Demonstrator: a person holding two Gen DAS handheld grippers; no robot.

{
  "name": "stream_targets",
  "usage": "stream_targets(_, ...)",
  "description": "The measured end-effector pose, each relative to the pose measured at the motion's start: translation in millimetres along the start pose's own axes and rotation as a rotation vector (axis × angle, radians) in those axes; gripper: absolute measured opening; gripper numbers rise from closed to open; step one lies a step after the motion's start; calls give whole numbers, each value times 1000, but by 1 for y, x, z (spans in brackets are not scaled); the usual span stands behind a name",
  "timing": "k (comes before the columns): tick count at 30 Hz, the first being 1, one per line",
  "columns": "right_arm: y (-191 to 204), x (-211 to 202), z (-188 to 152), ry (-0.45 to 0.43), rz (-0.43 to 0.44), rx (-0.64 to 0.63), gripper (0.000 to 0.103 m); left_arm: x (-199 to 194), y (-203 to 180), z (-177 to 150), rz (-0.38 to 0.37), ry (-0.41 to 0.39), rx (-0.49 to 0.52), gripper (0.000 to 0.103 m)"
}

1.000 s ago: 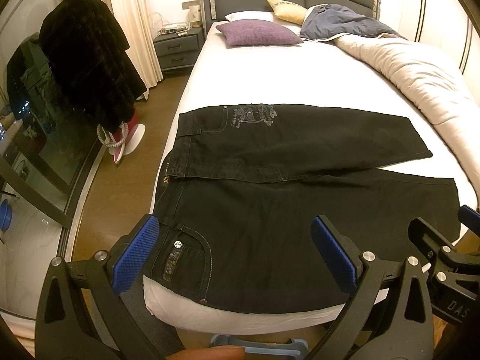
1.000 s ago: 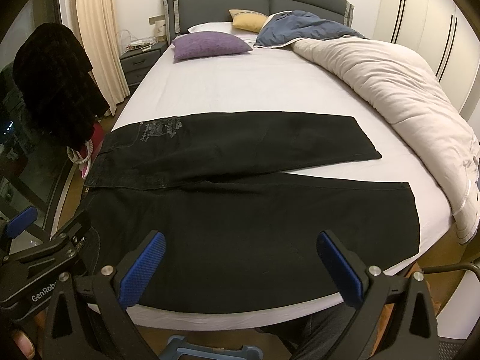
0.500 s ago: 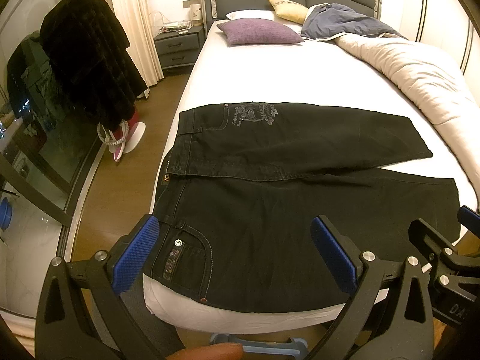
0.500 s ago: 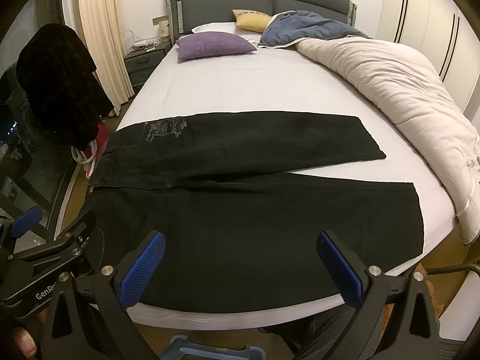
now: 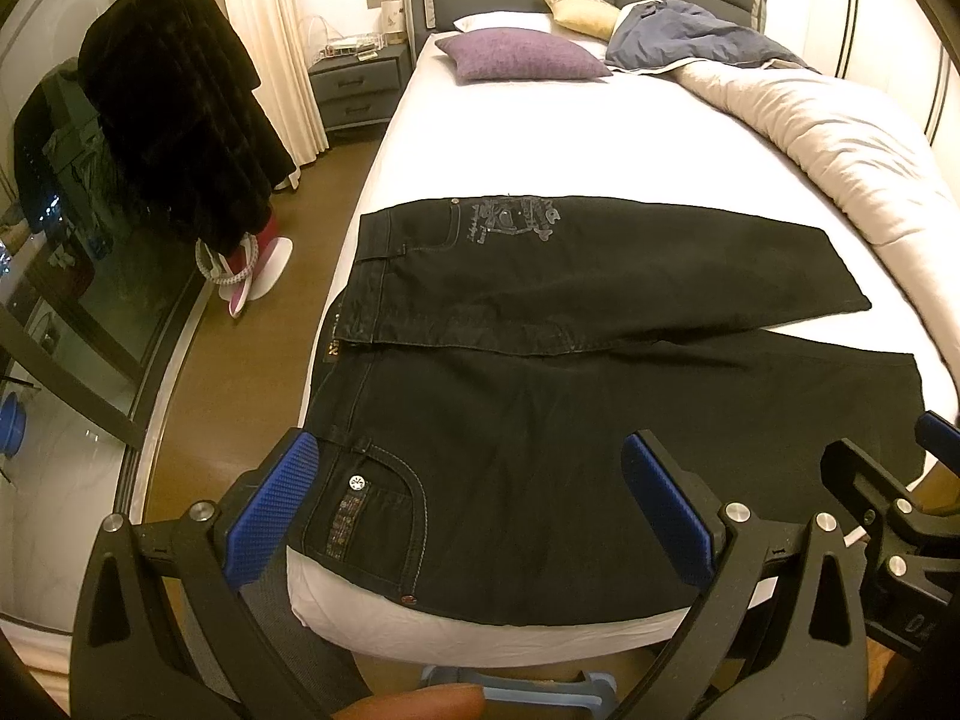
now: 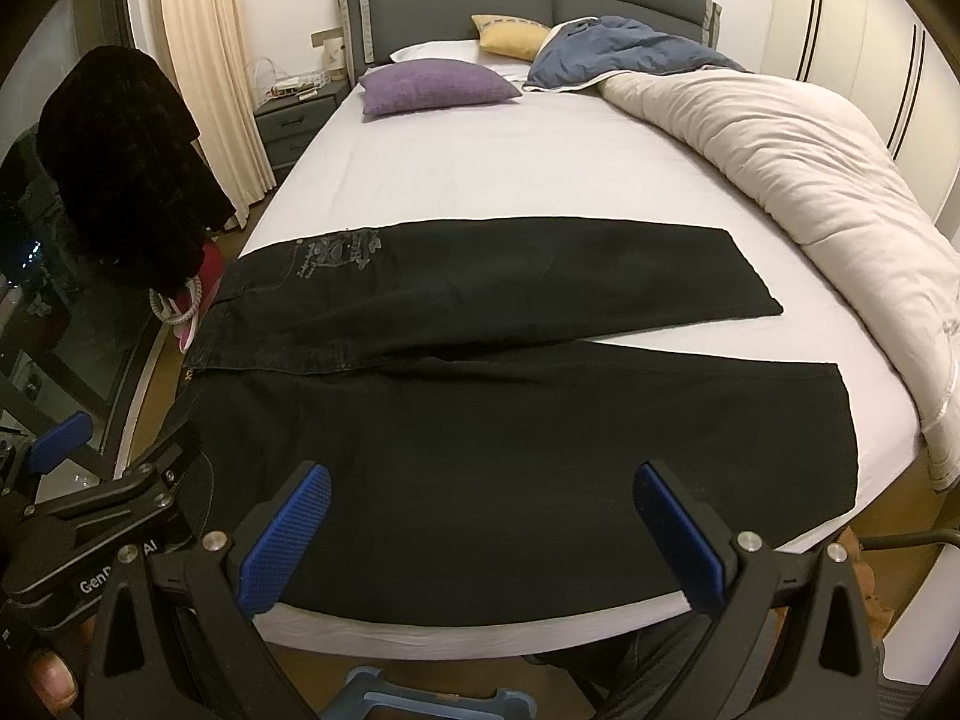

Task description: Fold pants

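1. The black denim pants (image 5: pixel 576 396) lie spread flat across the foot of the white-sheeted bed (image 5: pixel 540 138), waistband toward the bed's left edge, both legs running rightward and splayed apart.
2. I judge folding not yet begun: no leg is laid over the other, and no crosswise fold shows. Everything is left.
3. My left gripper (image 5: pixel 468 510) hovers above the near pocket at the waistband corner, jaws spread wide, empty.
4. My right gripper (image 6: pixel 480 534) hangs over the near leg's lower edge, equally wide, gripping nothing.
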State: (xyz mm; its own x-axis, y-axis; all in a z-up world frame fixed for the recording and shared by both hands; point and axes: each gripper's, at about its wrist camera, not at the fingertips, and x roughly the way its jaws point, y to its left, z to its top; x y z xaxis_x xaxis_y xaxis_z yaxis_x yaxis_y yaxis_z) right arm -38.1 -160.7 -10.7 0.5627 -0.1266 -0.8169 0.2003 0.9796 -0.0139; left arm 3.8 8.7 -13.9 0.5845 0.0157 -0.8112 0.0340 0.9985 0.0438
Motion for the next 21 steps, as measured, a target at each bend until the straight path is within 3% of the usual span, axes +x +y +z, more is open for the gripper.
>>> stream_targets(9, 0, 5, 2, 1, 43, -15, 103, 8, 2, 5, -17, 28, 9, 103)
stream_targets(14, -3, 7, 14, -29, 150, -49, 103, 20, 6, 11, -131, 50, 30, 103)
stream_targets(18, -9, 11, 36, -90, 266, -133, 103, 47, 8, 15, -165, 159, 71, 103)
stream_targets(21, -12, 19, 61, -127, 330, -225, 100, 67, 20, 22, -199, 234, 37, 103)
